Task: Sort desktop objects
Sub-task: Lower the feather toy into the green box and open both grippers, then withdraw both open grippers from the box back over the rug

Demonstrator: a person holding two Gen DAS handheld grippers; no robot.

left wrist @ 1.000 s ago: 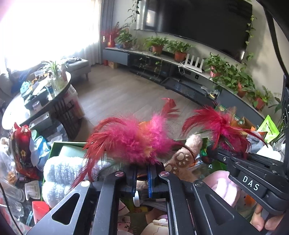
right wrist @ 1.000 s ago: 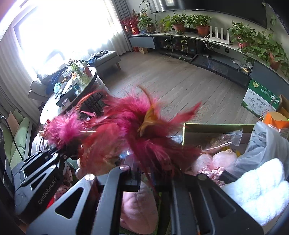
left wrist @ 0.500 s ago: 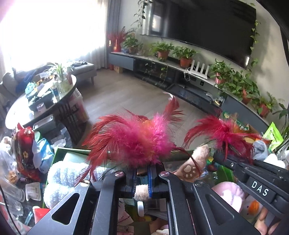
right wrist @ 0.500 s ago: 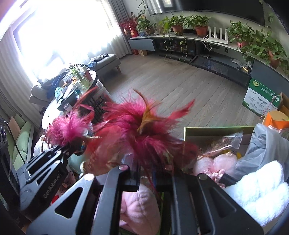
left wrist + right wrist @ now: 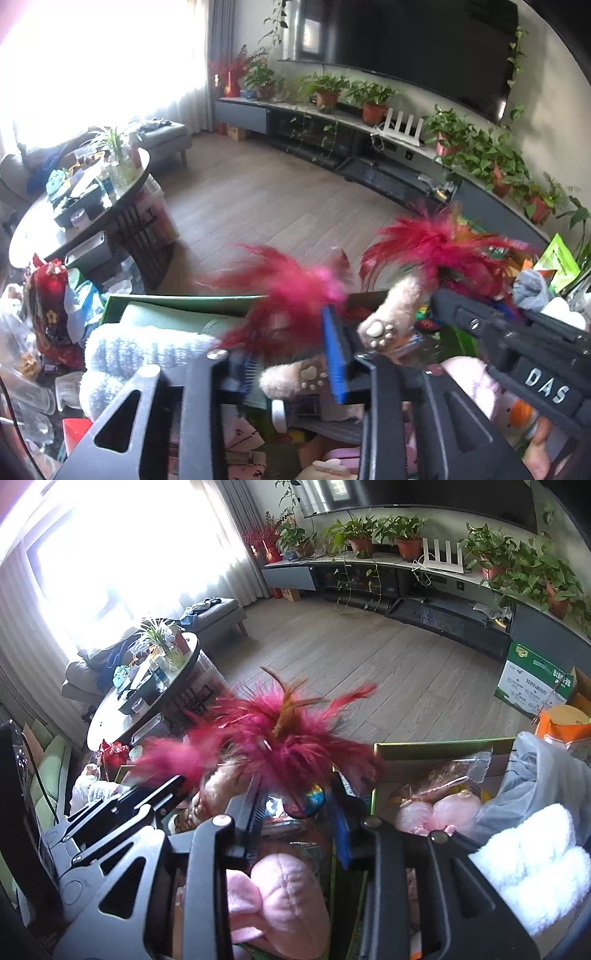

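Observation:
In the left wrist view my left gripper point(image 5: 288, 350) hangs over a green box point(image 5: 177, 306), its jaws opening. A blurred red and pink feather toy point(image 5: 291, 295) lies loose over their tips, with no pad pressing on it. My right gripper point(image 5: 447, 299) reaches in from the right under a second red feather toy point(image 5: 436, 251). In the right wrist view my right gripper point(image 5: 297, 794) is opening as well. The red feather toy point(image 5: 280, 738) sits above the gap, its base between the jaws and free of the pads. At the left is my left gripper point(image 5: 170, 786).
A beige plush with paw pads point(image 5: 380, 328) lies in the box under the jaws, beside a white fluffy bundle point(image 5: 122, 354). A pink plush point(image 5: 280, 897) sits below the right gripper. A cardboard box point(image 5: 436, 753) holds pink items. The round coffee table point(image 5: 74, 221) stands far left.
Both grippers have gone from shut on their feather toys to parted jaws. The left toy has dropped and tipped to the right, blurred; the right toy sits looser above its jaws.

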